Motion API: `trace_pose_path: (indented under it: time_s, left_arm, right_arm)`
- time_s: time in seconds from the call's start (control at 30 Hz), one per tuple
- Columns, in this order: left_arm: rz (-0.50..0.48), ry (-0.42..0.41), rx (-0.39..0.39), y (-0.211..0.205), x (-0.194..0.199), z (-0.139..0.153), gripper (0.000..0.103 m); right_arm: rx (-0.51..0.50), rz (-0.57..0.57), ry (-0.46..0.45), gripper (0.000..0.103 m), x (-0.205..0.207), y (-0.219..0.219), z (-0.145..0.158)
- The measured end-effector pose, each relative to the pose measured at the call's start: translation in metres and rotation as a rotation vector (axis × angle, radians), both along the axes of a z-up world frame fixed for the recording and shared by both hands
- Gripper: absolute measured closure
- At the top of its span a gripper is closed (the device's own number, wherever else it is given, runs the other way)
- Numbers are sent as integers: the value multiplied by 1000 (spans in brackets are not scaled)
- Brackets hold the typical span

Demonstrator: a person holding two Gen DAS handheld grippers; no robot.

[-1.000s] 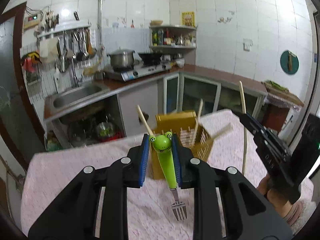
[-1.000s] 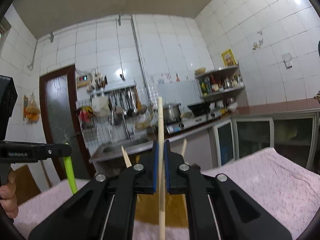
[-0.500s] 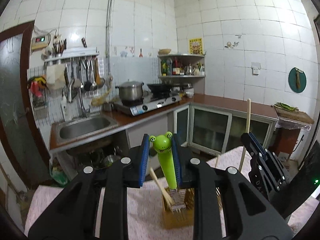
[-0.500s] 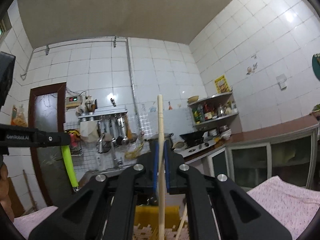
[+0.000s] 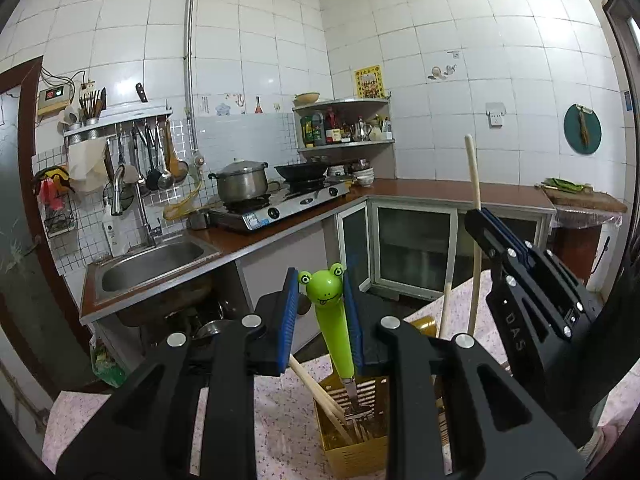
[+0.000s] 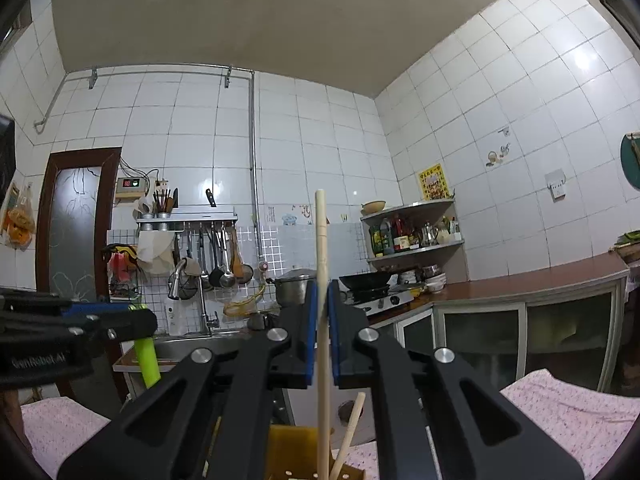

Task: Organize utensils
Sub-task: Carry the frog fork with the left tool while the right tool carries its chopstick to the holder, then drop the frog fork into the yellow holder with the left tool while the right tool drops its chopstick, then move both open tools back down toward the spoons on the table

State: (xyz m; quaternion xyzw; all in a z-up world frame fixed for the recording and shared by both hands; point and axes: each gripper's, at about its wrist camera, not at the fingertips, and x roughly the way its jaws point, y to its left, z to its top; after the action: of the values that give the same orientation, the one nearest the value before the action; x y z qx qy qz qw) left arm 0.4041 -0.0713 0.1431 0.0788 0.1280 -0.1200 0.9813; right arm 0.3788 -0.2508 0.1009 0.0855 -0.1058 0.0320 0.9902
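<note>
The frog-handled fork [image 5: 334, 328] has a glossy lime-green plastic handle topped by a cartoon frog head with two round eyes and a small tongue; below the handle a short steel neck leads to metal tines that reach down into the mouth of the yellow holder [image 5: 354, 432]. The fork hangs nearly upright, pinched by its handle between the blue pads of the left claw [image 5: 322, 320]. The yellow holder is a boxy, slotted plastic bin standing on the counter [image 5: 280, 420], which is covered by a pink flowered cloth; pale wooden chopsticks [image 5: 316, 390] lean slanted inside it beside the fork's tines. In the right wrist view the right claw [image 6: 322, 332] is pressed together on a long, pale wooden chopstick [image 6: 322, 280] that stands upright, its blunt top well above the pads and its lower end running down to the holder's rim [image 6: 288, 444], where another stick [image 6: 350, 428] leans. From the left wrist view the right claw [image 5: 486, 228] appears to the right of the fork, above the holder, with its chopstick [image 5: 474, 200] rising past it. Behind are a steel sink [image 5: 152, 260], a gas stove [image 5: 280, 208] carrying a lidded pot [image 5: 240, 182] and a dark wok [image 5: 306, 170], a rack of hanging ladles [image 5: 156, 160] and a white tiled wall [image 5: 440, 60].
</note>
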Motion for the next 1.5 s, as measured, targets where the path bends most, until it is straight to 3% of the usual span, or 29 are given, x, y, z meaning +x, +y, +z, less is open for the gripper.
trace_pose_path:
  time_s: [0.3,0.43,0.6,0.67,0.73,0.77,0.8,0.83,0.97,1.03,1.17,1.3,1.5]
  left_arm:
    - [1,120,-81,20,9,-37,81]
    - [25,180,-137,31,13,-51,81]
    - [48,218,-154,38,11,-60,80]
    - [52,231,-165,41,8,-58,72]
    - [54,228,-188,45,-1,-51,49]
    - [58,223,-192,47,-6,-47,44]
    - [59,219,-195,48,-10,-44,35]
    - [61,220,-197,49,-13,-41,30]
    - [65,256,-222,61,-31,-34,20]
    - [86,266,-225,68,-41,-34,9]
    - [112,314,-221,86,-67,-42,5]
    - [112,381,-221,102,-91,-62,5]
    - [160,454,-226,115,-131,-98,5]
  right_arm:
    - [-87,6,61,96,-2,5,-28]
    - [-72,14,87,95,-7,-2,-31]
    - [-129,13,138,95,-10,0,-31]
    - [-161,21,186,95,-9,1,-28]
    - [-169,29,230,93,-9,0,-24]
    - [-171,27,252,79,-8,-1,-22]
    - [-165,31,277,53,-9,-4,-20]
    - [-156,38,293,44,-11,-7,-19]
    - [-164,56,337,44,-22,-12,-14]
    - [-152,93,354,43,-33,-18,-9]
    - [-175,134,382,31,-65,-26,-9]
    - [-192,166,452,30,-94,-30,-23]
    - [-159,180,674,30,-131,-39,-69]
